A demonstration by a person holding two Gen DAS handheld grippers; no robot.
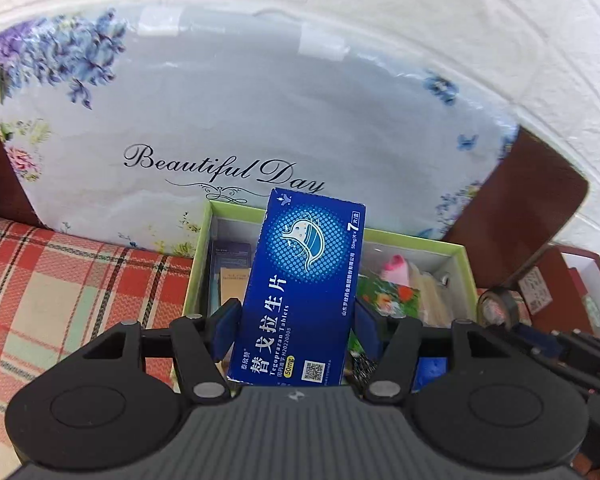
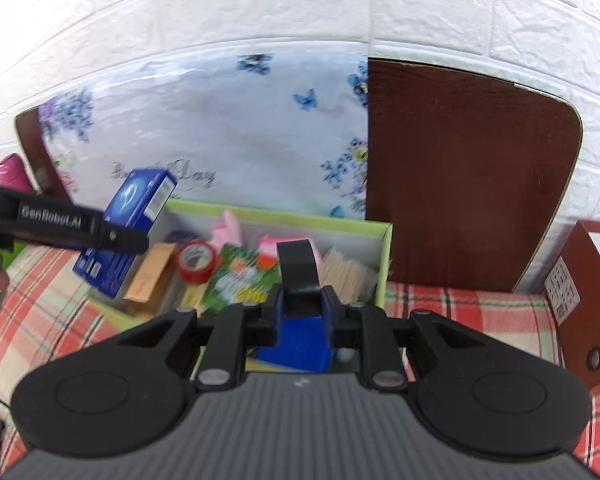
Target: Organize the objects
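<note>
While the left claw [image 1: 296, 320] grips a blue medicine box [image 1: 300, 288] by its long sides, the box stands above the open green tray [image 1: 466, 268]. Its face reads "Tegoprazan Tablets", "50mg" and "7", with large Chinese characters and a QR code. Behind the tray leans a flowered board [image 1: 240, 112] printed "Beautiful Day". The right claw [image 2: 302, 308] is clamped on a black tape roll [image 2: 298, 268], also over the tray. Inside the tray lie a red tape roll [image 2: 197, 266], a green packet [image 2: 236, 280] and toothpicks [image 2: 346, 276]. The left claw's arm reads "GenRobot.AI".
</note>
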